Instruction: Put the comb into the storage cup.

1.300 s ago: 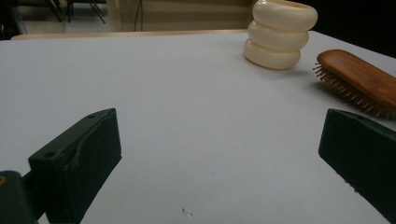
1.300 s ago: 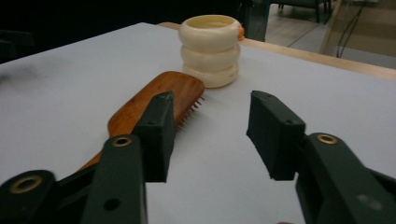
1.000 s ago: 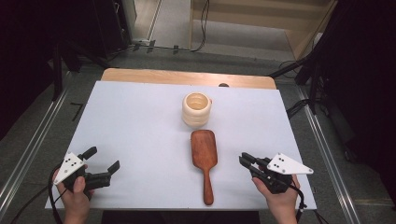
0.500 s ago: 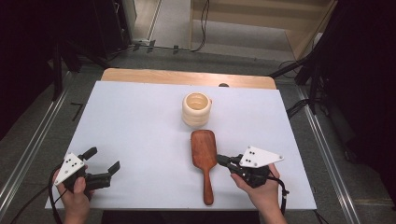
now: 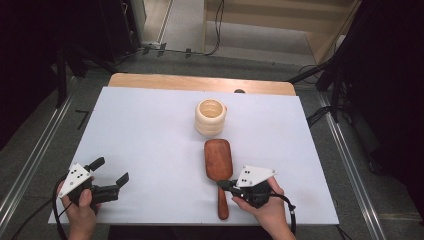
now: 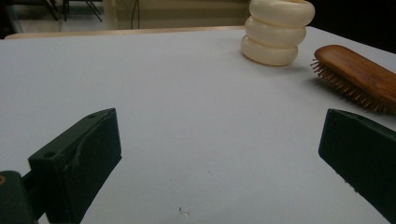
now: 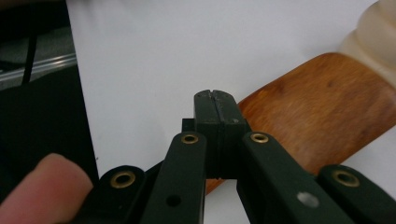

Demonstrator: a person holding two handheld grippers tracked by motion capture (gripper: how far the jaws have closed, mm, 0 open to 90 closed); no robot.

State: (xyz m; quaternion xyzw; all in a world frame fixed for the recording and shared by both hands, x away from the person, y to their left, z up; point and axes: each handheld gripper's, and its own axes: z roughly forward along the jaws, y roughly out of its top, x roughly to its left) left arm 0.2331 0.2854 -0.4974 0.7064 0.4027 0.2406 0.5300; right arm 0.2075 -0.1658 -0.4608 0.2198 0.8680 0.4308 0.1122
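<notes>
Your right tool (image 5: 223, 184) sits at the brush handle, jaws pressed together.
The brown wooden hairbrush (image 5: 218, 162) lies bristles-down on the white counter (image 5: 150, 125), just in front of the cream ribbed cup (image 5: 210, 116). Your right tool grips nothing; your left tool (image 5: 112, 176) rests well apart, jaws wide and empty.

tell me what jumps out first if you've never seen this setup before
The wooden hairbrush lies bristles down in the middle of the white table, just in front of a cream ribbed cup. The right gripper, fingers shut with nothing between them, sits over the brush's handle; the left gripper waits open at the near left corner.
</notes>
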